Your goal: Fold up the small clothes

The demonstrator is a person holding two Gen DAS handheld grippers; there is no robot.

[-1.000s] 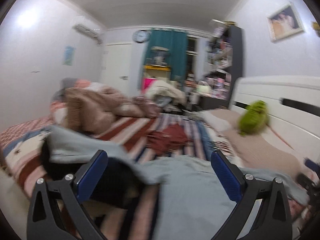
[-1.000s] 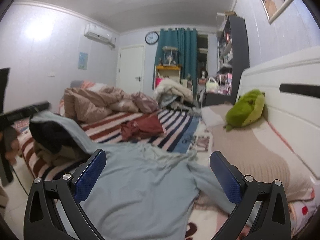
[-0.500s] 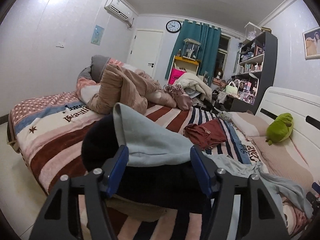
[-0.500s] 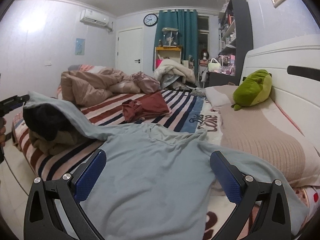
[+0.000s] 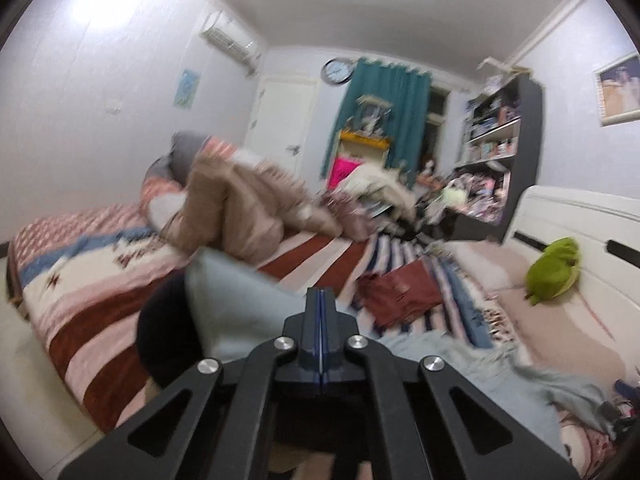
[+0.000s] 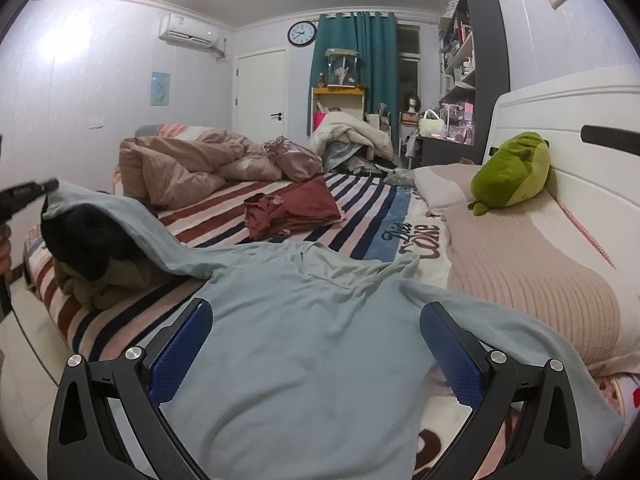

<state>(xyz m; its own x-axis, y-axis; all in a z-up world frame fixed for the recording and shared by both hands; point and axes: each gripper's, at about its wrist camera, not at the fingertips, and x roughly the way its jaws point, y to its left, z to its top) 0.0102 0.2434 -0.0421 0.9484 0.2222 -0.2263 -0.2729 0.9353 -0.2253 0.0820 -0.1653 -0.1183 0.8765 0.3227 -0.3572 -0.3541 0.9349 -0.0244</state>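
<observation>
A light blue long-sleeved shirt [image 6: 304, 320] lies spread on the striped bed, neck towards the far side. Its left sleeve [image 6: 132, 224] runs up over a black garment [image 6: 84, 240] on a pile at the bed's left edge. My left gripper [image 5: 321, 336] is shut on that sleeve's end [image 5: 240, 304]; it also shows at the far left of the right wrist view [image 6: 36, 190]. My right gripper [image 6: 316, 344] is open, low over the shirt's body, holding nothing. The right sleeve [image 6: 520, 332] lies along the beige pillow.
A dark red garment [image 6: 292, 208] lies mid-bed. A beige quilt [image 6: 180, 164] is heaped at the far left. A green plush toy [image 6: 512, 172] and beige pillow [image 6: 528, 272] sit against the white headboard [image 6: 560, 96]. The floor lies left of the bed edge.
My left gripper has closed on the blue sleeve end over the black garment. The right gripper stayed open and lowered slightly over the shirt's body.
</observation>
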